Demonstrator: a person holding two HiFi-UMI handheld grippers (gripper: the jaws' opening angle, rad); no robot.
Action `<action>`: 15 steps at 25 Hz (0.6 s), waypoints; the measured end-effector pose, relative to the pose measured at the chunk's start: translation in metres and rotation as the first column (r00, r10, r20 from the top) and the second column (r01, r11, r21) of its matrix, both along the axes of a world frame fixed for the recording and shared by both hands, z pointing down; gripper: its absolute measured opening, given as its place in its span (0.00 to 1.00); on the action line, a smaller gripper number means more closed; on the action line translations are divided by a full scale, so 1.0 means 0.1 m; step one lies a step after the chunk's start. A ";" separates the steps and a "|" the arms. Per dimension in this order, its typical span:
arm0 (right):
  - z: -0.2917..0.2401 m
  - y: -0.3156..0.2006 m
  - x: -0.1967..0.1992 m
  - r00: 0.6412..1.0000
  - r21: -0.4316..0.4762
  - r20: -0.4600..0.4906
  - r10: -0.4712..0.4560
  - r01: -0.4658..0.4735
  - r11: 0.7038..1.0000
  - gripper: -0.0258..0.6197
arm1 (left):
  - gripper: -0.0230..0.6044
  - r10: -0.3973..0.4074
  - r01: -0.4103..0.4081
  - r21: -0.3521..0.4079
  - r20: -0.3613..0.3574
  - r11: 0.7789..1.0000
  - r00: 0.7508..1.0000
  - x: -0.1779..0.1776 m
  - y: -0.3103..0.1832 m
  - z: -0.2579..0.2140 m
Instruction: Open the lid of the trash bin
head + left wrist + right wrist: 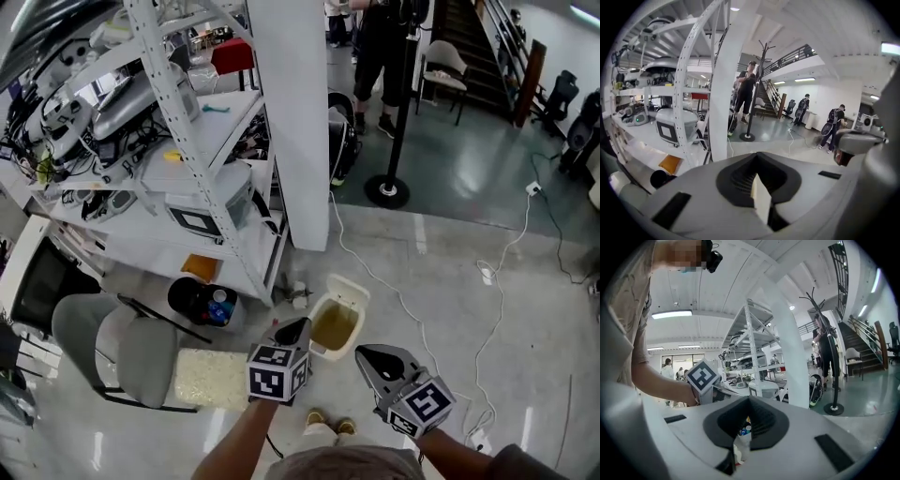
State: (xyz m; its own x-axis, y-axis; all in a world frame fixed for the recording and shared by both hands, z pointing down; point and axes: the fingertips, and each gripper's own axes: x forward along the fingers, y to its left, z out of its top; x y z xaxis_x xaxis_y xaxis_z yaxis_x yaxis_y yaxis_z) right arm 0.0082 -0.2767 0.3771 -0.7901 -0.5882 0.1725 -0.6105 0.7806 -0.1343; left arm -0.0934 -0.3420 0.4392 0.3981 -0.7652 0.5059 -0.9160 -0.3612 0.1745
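Head view: I see the trash bin [330, 354] on the floor [441, 281] near a shelf rack [202, 159], with its lid [347, 286] already tipped up and back. My left hand-held gripper [298, 326] hovers just beside the bin's left rim, jaws closed and empty. My right hand-held gripper [366, 354] hangs near the right rim, jaws likewise pressed together, holding nothing.

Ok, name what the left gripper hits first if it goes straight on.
Probably the white pillar, near its foot. The left gripper points that way, passing beside the trash bin. Depth is unclear.
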 end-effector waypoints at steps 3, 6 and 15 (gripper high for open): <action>-0.15 0.05 -0.03 1.000 0.019 0.012 0.005 -0.005 1.000 0.08 | 0.03 0.018 -0.015 0.075 -0.038 0.997 0.999 0.07 0.16 -0.42; -0.25 0.08 -0.03 1.000 0.043 0.023 0.012 -0.013 0.999 0.08 | 0.03 0.027 -0.016 0.150 -0.067 0.989 0.997 0.13 0.30 -0.73; -0.37 0.02 0.00 0.996 0.074 0.060 0.072 -0.076 0.994 0.08 | 0.03 -0.023 0.039 0.389 -0.044 0.921 0.999 0.11 0.58 -1.22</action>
